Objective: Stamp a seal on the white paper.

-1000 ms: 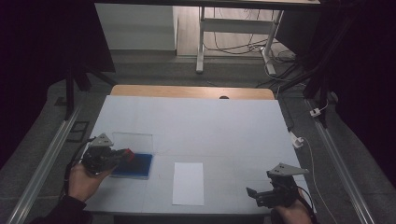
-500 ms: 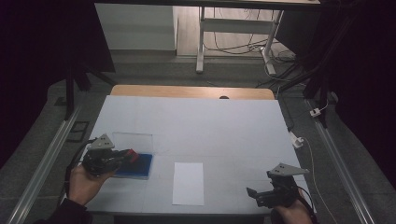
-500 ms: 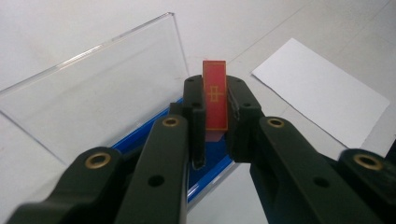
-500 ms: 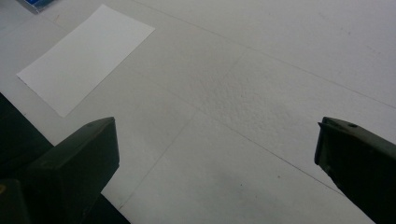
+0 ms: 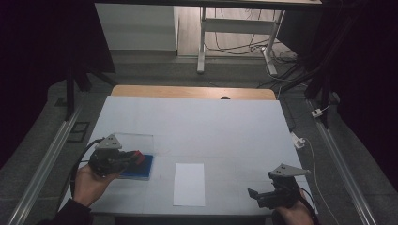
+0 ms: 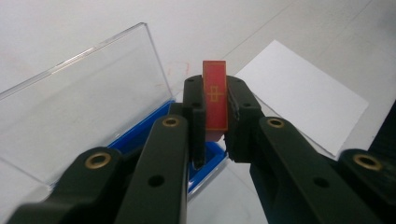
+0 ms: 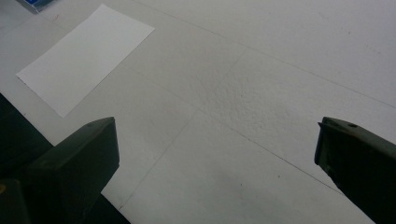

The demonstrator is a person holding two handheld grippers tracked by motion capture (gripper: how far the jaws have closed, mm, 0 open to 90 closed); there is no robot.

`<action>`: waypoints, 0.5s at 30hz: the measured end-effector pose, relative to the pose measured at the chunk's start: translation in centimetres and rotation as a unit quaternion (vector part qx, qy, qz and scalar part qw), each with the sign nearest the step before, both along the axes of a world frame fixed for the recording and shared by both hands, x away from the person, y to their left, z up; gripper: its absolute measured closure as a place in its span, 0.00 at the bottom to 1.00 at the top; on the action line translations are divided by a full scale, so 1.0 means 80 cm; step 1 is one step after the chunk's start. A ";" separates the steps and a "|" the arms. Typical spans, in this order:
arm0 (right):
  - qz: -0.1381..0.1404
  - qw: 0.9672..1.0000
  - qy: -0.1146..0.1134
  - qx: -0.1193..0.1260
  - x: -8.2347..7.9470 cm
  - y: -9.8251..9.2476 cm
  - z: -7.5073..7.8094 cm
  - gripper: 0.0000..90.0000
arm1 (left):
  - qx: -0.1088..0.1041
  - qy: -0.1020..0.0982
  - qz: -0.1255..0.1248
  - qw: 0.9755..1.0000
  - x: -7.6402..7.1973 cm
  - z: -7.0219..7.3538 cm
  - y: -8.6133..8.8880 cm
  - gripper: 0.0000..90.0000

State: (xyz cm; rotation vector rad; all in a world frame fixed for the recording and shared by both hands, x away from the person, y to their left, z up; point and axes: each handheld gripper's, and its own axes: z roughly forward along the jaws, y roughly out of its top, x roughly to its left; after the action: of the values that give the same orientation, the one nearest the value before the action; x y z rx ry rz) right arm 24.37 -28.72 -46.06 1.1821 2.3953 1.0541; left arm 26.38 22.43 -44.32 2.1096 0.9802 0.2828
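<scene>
My left gripper (image 6: 215,122) is shut on a thin red block (image 6: 215,100) with a gold line pattern, held upright just above the blue case (image 6: 154,128). The case's clear lid (image 6: 84,112) stands open to the left. In the high view the left gripper (image 5: 137,156) with the red block (image 5: 139,154) sits over the blue case (image 5: 141,168) at the table's front left. A white sheet of paper (image 5: 189,183) lies at front centre. My right gripper (image 5: 253,195) rests at the front right, jaws wide apart with nothing between them; the paper (image 7: 86,56) lies beyond it.
The white table (image 5: 211,126) has a wooden strip (image 5: 187,92) along its far edge. A white plug and cable (image 5: 299,140) lie off the right edge. Metal rails run down both sides, and a desk frame (image 5: 234,42) stands behind.
The left gripper has drifted slightly right and toward the front over the blue case, the red block between its jaws. The right gripper has stayed put.
</scene>
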 end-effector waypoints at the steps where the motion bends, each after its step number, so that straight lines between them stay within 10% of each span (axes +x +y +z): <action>1: 0.000 1.000 0.000 0.001 0.000 0.000 0.000 0.00 | -0.001 0.002 -0.001 1.000 0.000 0.000 -0.002 0.89; 15: 0.000 1.000 0.002 -0.002 0.001 0.000 0.000 0.00 | 0.000 0.015 -0.026 1.000 0.005 0.008 -0.029 0.89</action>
State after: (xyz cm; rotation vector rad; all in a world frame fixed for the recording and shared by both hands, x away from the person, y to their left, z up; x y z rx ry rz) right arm 24.42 -28.69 -46.06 1.1844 2.3978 1.0479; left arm 26.79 20.09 -43.71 2.1414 0.9424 0.2257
